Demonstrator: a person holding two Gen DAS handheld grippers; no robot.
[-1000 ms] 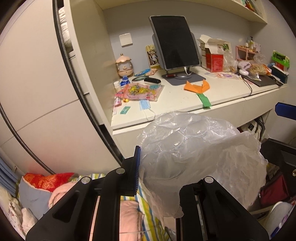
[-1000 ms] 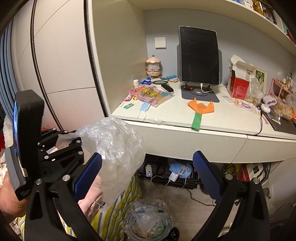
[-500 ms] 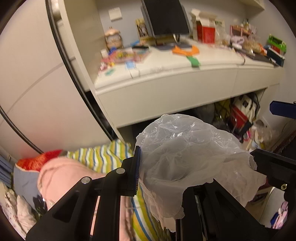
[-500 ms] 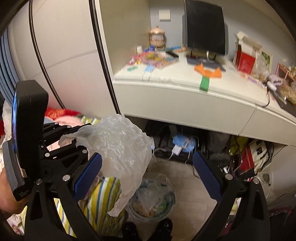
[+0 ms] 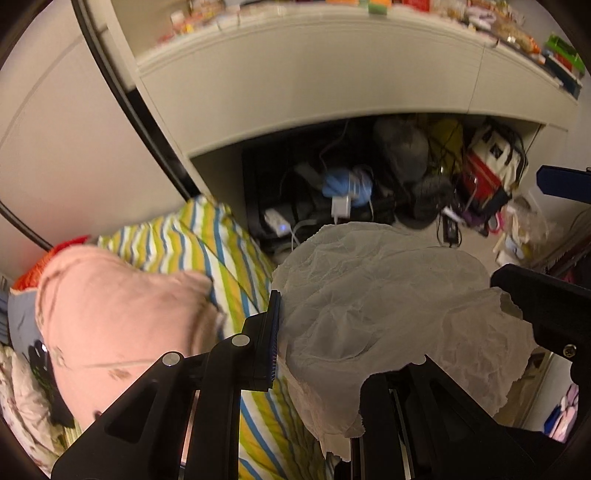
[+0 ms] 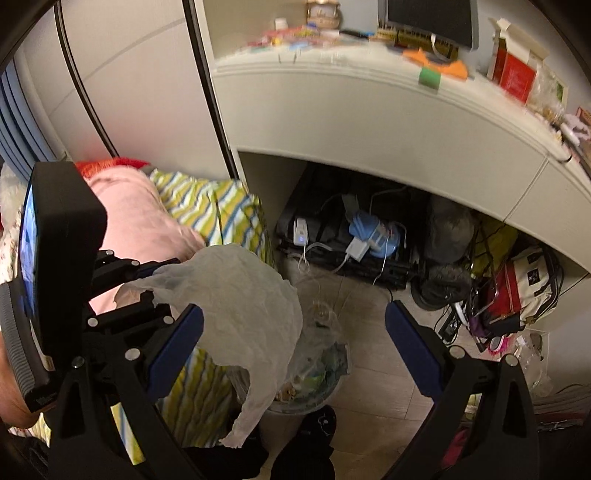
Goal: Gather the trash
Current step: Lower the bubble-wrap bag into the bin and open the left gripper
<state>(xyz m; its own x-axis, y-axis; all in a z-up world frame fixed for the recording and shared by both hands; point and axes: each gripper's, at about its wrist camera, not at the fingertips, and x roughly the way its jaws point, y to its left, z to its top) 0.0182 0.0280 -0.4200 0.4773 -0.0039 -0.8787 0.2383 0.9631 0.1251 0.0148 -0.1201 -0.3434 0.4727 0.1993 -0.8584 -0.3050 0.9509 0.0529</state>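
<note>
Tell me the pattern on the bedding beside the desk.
The bedding has yellow-green, blue and white stripes, clearest in the right wrist view.

plastic wrap: crumpled, translucent white, one edge pinched, the rest ballooning and hanging loose above the trash bin
trash bin: round, clear-lined, partly filled, on floor before the desk

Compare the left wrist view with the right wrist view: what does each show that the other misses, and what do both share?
Left wrist only: the left tongs seen close up, shut on the crumpled plastic bag.

Right wrist only: the trash bin on the floor beneath that bag, the monitor on the desk, and the open right tongs.

Both: the bag, the striped bedding, the pink pillow and the blue bundle under the desk.
</note>
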